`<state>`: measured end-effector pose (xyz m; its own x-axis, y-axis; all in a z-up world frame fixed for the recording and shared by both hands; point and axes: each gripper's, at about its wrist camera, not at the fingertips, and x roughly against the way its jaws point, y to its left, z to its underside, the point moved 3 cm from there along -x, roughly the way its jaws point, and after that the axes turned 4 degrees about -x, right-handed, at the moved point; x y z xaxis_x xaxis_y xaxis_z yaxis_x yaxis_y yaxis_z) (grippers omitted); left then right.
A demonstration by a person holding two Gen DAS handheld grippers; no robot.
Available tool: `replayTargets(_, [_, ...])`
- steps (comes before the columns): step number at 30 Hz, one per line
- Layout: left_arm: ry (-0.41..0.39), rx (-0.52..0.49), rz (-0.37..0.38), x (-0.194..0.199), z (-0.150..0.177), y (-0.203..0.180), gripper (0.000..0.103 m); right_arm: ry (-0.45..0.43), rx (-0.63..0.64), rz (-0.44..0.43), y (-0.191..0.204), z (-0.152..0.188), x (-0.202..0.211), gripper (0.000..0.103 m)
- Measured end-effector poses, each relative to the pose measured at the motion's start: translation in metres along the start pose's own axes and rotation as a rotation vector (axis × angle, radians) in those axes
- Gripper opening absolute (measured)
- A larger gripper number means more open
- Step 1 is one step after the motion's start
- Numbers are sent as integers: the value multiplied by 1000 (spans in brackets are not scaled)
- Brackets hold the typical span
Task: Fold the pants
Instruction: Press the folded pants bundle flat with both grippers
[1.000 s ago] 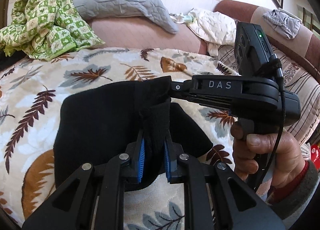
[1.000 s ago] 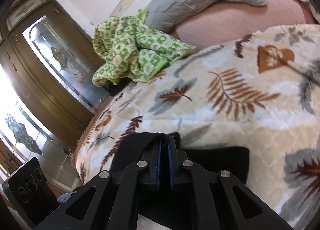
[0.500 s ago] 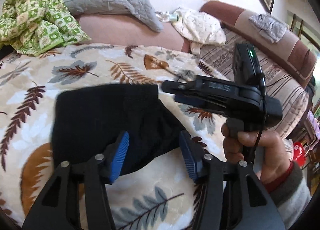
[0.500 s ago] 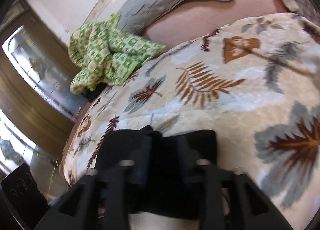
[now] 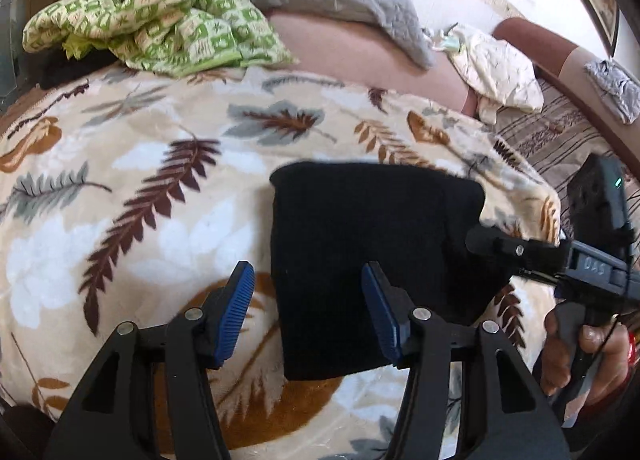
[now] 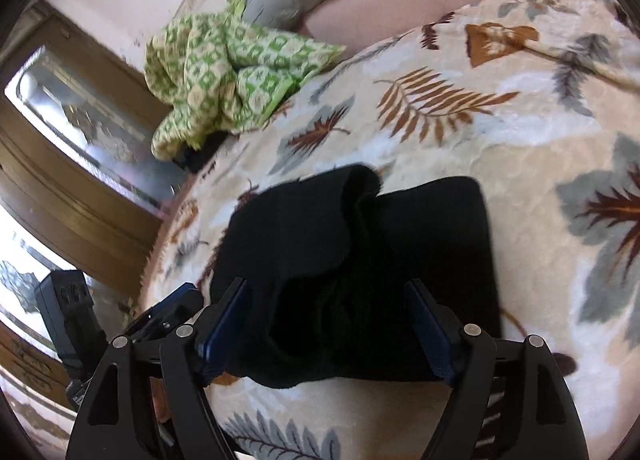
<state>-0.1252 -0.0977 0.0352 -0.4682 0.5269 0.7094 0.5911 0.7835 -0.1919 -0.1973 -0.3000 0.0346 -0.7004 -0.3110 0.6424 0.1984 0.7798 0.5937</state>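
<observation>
Black pants [image 5: 376, 244] lie folded in a compact block on the leaf-print blanket [image 5: 132, 188], long axis running frame-bottom to top, left gripper [image 5: 308, 312] and right gripper [image 6: 326, 334] jaws both spreading, pinching nothing.

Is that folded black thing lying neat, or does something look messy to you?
Mostly neat, but the black pants have a top layer bunched into a raised hump at the far edge, seen from the right gripper. Behind, a green patterned cloth lies crumpled on the leaf blanket.
</observation>
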Motion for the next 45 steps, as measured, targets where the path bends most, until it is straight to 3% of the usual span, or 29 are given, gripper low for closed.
replayTargets(1, [8, 2, 0, -2, 3, -1, 55, -2, 16, -7, 5, 1, -2, 69])
replayTargets(3, [13, 8, 1, -3, 2, -2, 55, -25, 46, 26, 13, 2, -6, 22])
replayTargets(6, [-2, 9, 0, 4, -3, -2, 55, -67, 85, 37, 21, 3, 1, 11])
replayTargets(12, [-65, -24, 10, 19, -23, -14, 55, -149, 104, 25, 22, -8, 42, 10])
replayTargets(17, [-15, -54, 8, -2, -18, -30, 55, -168, 62, 73, -4, -8, 55, 10])
replayTargets(25, [40, -55, -5, -28, -3, -35, 63, -103, 17, 175, -41, -5, 24, 10])
replayTargets(29, [43, -52, -4, -23, -6, -31, 65, -109, -2, 157, -46, -5, 25, 12])
replayTargets(30, [33, -61, -10, -18, -8, -32, 65, -116, -9, 152, -45, -5, 29, 21])
replayTargets(31, [18, -70, -20, -14, -11, -33, 65, -127, -9, 159, -44, -5, 33, 22])
replayTargets(35, [-40, -100, -39, 1, -28, -31, 65, -208, 57, 222, -28, -13, 61, 22])
replayTargets(38, [-48, -116, -60, -3, -42, -31, 65, -250, 97, 203, -10, -21, 71, 22])
replayTargets(45, [-4, -114, -74, -36, -57, -31, 65, -164, 176, 191, 11, -35, 20, 22])
